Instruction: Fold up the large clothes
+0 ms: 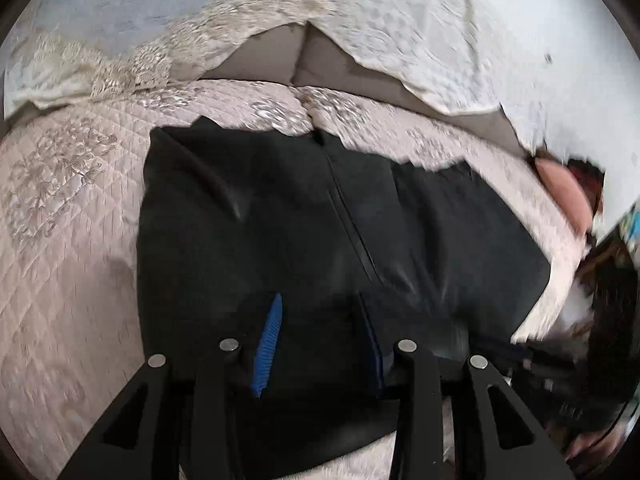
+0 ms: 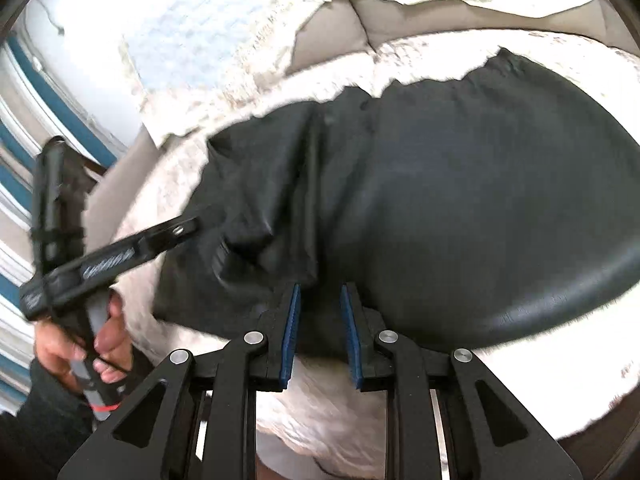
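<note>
A large black garment (image 1: 320, 220) with a zip (image 1: 352, 224) down its middle lies spread on a quilted pale cover (image 1: 80, 240). My left gripper (image 1: 320, 298) is at its near edge, and black cloth fills the gap between the blue pads. In the right wrist view the left gripper (image 2: 212, 240) bites into a bunched fold at the left side of the garment (image 2: 460, 200). My right gripper (image 2: 320, 286) sits at the near hem, its jaws narrow, with the black hem pinched between the pads. Both views are blurred.
A white lace throw (image 1: 400, 40) hangs over the grey sofa back (image 1: 260, 64) behind the garment. A pink cushion (image 1: 564, 196) lies at the right end. A person's hand (image 2: 80, 344) grips the left tool's handle. The quilted cover (image 2: 320, 412) drops away at the near edge.
</note>
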The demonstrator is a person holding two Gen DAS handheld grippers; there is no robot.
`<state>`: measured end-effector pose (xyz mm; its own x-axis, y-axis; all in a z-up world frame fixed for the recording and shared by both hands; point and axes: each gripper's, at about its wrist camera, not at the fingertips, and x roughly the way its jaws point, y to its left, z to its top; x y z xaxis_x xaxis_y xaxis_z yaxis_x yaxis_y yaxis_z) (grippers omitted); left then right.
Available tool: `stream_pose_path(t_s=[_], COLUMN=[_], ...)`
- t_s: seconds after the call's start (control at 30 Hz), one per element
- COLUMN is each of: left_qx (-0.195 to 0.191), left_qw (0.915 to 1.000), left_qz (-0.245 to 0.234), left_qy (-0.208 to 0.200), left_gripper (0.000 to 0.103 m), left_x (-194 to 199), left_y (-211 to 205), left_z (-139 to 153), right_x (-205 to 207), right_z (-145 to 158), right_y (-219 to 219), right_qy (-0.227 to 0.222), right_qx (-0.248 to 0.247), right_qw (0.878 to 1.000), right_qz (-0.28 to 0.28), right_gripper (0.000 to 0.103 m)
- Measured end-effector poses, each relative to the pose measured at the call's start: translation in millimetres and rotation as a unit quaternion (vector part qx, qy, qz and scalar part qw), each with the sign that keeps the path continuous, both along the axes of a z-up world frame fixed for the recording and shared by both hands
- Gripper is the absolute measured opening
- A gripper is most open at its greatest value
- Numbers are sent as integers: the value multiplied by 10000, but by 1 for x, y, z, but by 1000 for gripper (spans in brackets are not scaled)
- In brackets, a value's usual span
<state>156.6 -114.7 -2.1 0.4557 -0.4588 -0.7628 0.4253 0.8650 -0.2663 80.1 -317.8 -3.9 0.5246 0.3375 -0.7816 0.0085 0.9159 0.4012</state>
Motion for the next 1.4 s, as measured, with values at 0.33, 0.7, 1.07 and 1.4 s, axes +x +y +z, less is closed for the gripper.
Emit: stream_pose_path(t_s=[0.33, 0.7, 1.07, 1.4], left_qx=[229, 755, 580, 665], left_qw=[9987, 9971, 9979, 9976], left_qz=[-199, 9, -211, -112], left_qy=[-406, 15, -219, -126], left_gripper=[39, 43, 43, 43], left_x=[-3, 70, 23, 30], left_y=[-21, -77, -63, -69], left_z=[30, -11, -1, -8], right_x=[-15, -40, -63, -37], right_z=[24, 33, 9, -6], right_y=[-38, -114, -175, -214], right_qy=[-322, -304, -154, -486], right_qx=[-107, 196, 1250, 1713], right_qw=[9985, 9848, 9522, 9287], right_qz=[-436, -1698, -2781, -3252], right_gripper=[22, 47, 64, 65])
